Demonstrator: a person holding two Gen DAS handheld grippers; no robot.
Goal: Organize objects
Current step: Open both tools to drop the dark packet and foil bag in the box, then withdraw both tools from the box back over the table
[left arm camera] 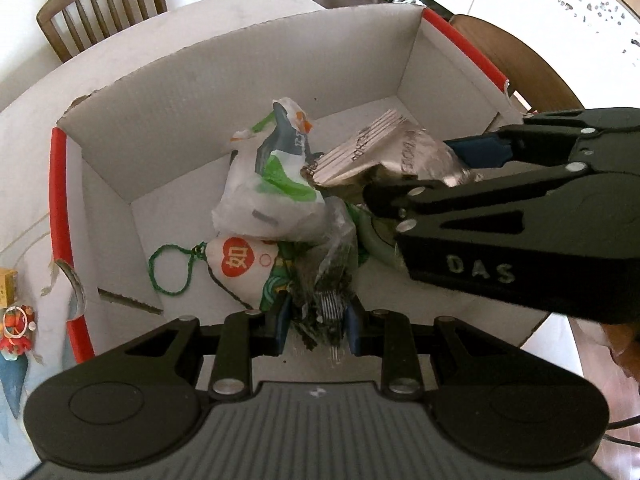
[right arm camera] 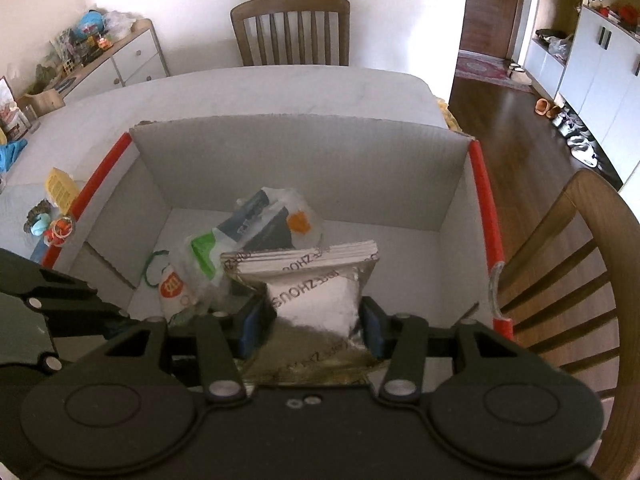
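An open cardboard box with red edge strips stands on the table; it also shows in the right wrist view. Inside lie a white-green plastic bag, a white pouch with a red heart and green cord. My left gripper is shut on a clear packet with dark contents low in the box. My right gripper is shut on a silver foil packet with a stack of white sheets, held over the box; this gripper shows in the left wrist view.
Wooden chairs stand behind the table and at the right. Left of the box lie a yellow carton and small colourful toys. A sideboard with clutter stands at the far left.
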